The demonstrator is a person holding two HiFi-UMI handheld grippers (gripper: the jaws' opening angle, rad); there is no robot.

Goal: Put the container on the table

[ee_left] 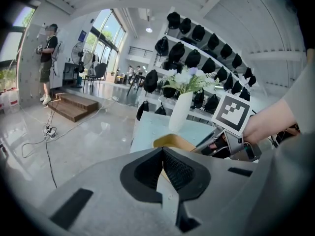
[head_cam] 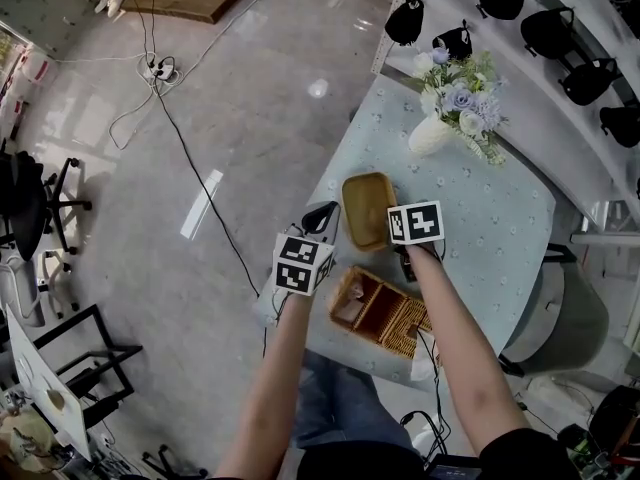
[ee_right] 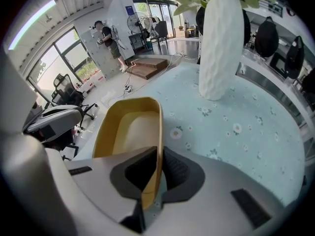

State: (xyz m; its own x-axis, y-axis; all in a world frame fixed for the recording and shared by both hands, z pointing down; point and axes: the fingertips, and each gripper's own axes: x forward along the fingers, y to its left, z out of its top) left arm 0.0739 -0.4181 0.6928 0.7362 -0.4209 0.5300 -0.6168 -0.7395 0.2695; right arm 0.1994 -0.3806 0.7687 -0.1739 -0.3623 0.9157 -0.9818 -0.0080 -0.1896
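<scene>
Nearest the person, at the front edge of the table (head_cam: 490, 238) and well short of the vase (head_cam: 430, 135), lies a partitioned wicker basket (head_cam: 380, 313). It plays no part right now.

Just beyond it, toward the vase, both grippers meet at the yellow container (head_cam: 367, 208). The right gripper (ee_right: 159, 151) points steeply down. The container's thin side wall runs between its pads (ee_right: 179, 168), which lie close against it on either side, so it pinches the wall at a corner far from the vase. Holding by the rim like this lets the tray come down flat.

The left gripper (ee_left: 162, 151) has its jaws pressed together with nothing between them. Its tips are just beside the container's other near corner, most likely to steady it rather than carry it.

The container looks to rest flat on the flowered cloth, near the vase but not touching it, open side up and empty. By my reading the setting-down is all but done. What remains is for the right jaws to let go and lift clear without dragging the light tray.

Behind the vase and its flowers (head_cam: 462, 93), a rack (head_cam: 560, 38) hung with black bags lines the far side.
</scene>
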